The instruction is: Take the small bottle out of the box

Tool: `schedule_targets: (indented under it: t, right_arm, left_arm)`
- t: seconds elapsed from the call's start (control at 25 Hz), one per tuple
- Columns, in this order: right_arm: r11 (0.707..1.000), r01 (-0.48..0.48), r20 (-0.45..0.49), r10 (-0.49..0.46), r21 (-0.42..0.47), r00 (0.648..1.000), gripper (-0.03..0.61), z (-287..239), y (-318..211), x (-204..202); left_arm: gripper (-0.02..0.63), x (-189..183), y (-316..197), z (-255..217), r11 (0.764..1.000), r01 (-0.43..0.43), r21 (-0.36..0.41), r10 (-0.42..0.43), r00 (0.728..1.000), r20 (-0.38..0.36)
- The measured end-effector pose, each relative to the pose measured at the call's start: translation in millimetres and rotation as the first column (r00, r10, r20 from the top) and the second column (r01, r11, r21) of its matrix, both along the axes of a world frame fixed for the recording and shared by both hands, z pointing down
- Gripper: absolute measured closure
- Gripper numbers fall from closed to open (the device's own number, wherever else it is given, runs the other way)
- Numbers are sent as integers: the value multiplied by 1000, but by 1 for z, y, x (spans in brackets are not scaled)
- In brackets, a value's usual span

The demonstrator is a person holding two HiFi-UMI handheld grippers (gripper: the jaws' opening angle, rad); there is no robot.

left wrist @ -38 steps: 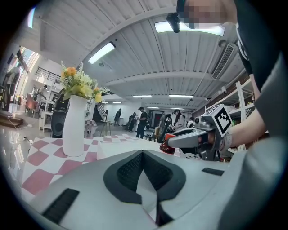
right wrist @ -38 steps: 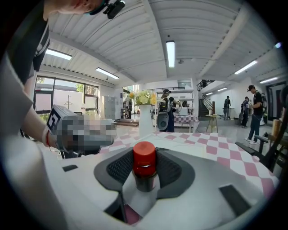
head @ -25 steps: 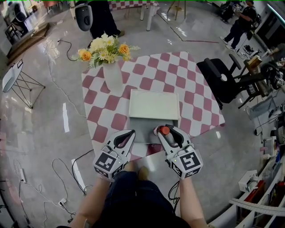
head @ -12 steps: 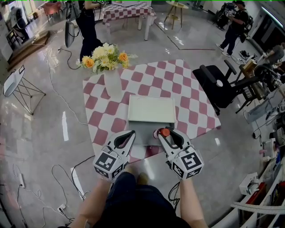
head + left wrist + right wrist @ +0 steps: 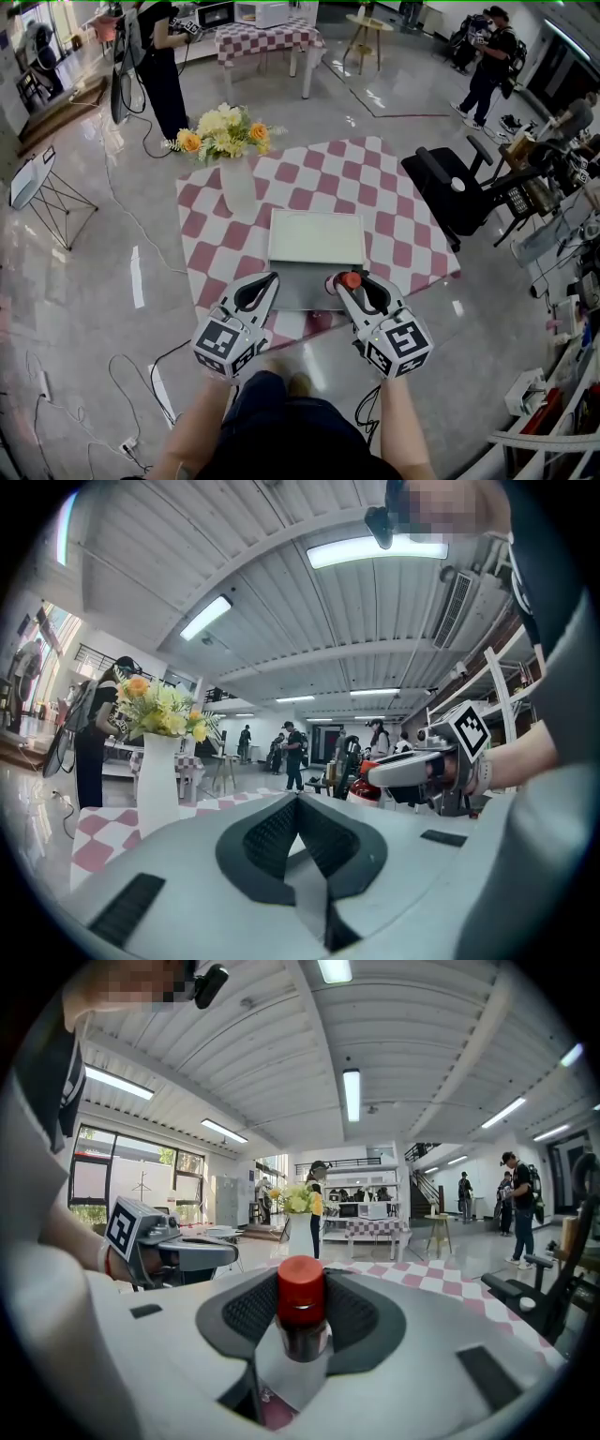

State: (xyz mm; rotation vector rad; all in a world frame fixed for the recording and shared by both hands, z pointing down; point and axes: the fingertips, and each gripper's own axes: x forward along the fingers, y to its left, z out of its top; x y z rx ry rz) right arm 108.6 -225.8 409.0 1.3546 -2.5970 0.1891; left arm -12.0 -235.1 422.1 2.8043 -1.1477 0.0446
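A small dark bottle with a red cap stands upright between the pads of my right gripper, which is shut on it. It hangs over the front right corner of the grey box, whose white lid lies open behind. My left gripper hovers at the box's front left edge, jaws together and empty. The left gripper view shows the right gripper with the bottle off to its right.
The box lies on a red-and-white checked table. A white vase with flowers stands at its far left. A black office chair is close to the table's right side. Cables run over the floor at left, and people stand farther back.
Both grippers keep the same pose, the bottle still in the right one. The head view has tipped up a little, so the table sits slightly higher and more of the room shows.
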Motion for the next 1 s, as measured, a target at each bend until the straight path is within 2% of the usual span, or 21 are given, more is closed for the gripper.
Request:
schedule_targets:
  t: [0.56,1.0]
  right_arm:
    - [1000,1,27,-2,30,1000,428,-32,-3,9]
    - [998,7,49,-10,60,999,428,-52,-13,8]
  left_arm:
    - [612,-4,-6,-30,999,30,37,-30,1000,2]
    - [612,-13,-14,-53,996,57,62,-55,998,-35]
